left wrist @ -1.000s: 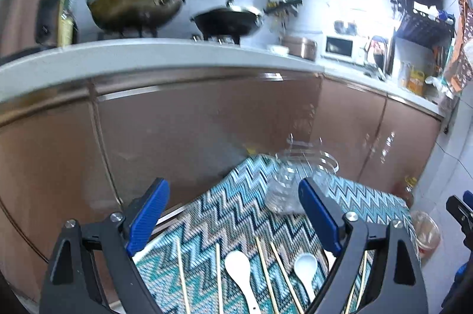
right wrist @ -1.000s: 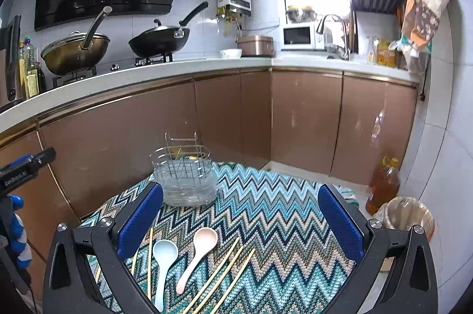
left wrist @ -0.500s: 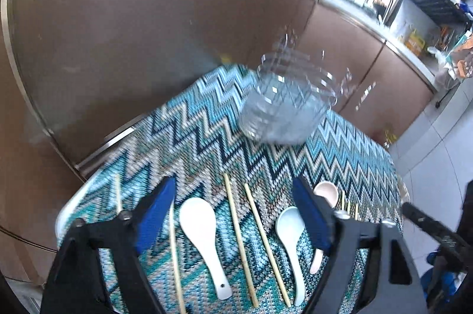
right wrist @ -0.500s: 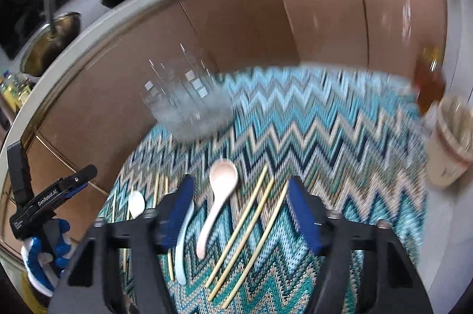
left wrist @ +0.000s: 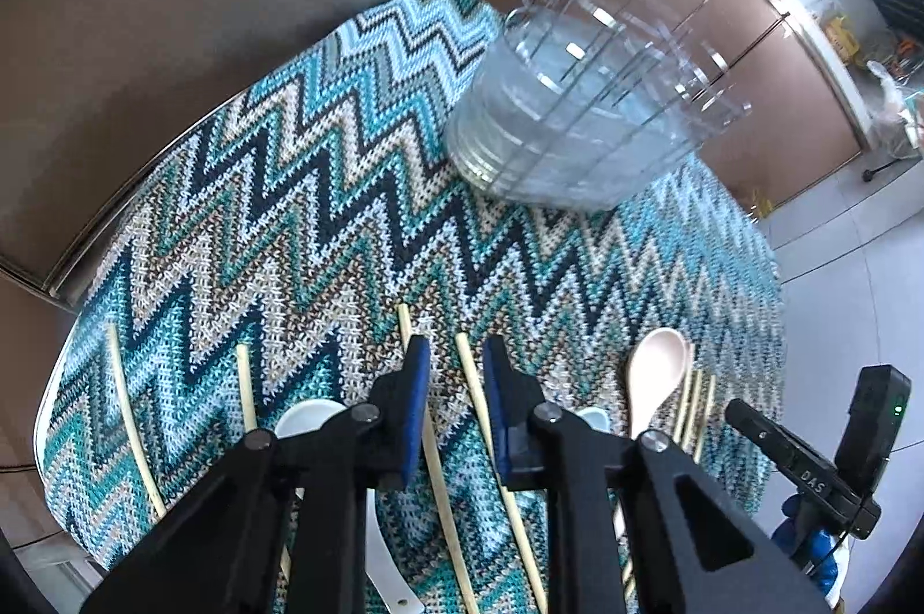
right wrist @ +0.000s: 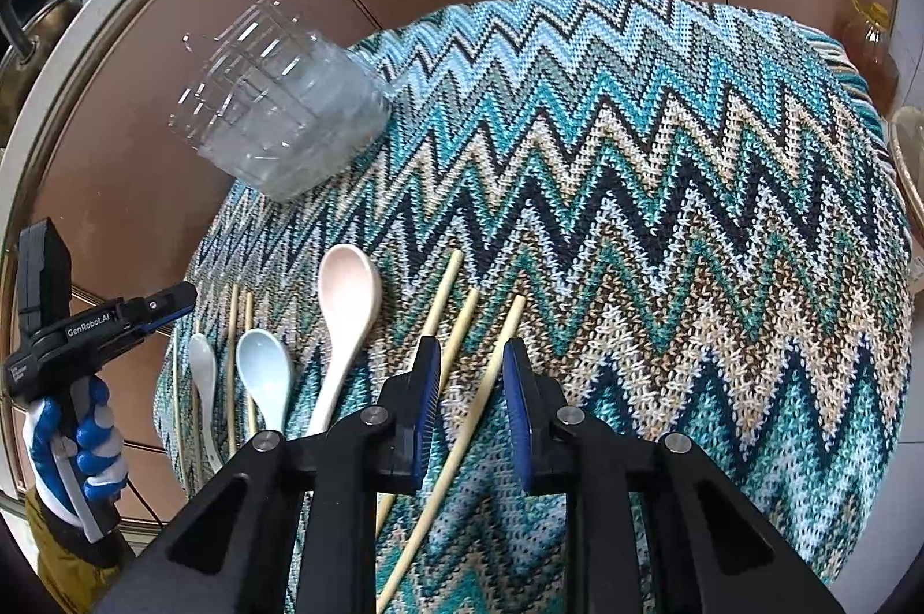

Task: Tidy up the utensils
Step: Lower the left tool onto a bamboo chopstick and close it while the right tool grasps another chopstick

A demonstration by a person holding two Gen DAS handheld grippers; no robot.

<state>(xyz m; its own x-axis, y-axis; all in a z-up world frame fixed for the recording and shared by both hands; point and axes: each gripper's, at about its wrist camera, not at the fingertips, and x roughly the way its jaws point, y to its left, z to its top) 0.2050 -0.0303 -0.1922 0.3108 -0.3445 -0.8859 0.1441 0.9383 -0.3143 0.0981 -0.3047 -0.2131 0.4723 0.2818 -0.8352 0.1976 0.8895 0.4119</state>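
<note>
Both tongs have dropped and narrowed: left tongs (left wrist: 453, 371) and right tongs (right wrist: 470, 371) each straddle a chopstick (right wrist: 491, 377), not gripping; at twelve o'clock thin sticks may roll away

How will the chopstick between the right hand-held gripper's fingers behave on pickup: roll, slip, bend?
The chopstick looks thin and rigid, so probably stiff and light. Its slim, apparently round shaft lies flat on the knitted cloth; the weave likely limits rolling, but leaves little height to pinch. The right hand-held gripper straddles it off-centre, so the long free end may tilt once lifted.
</note>
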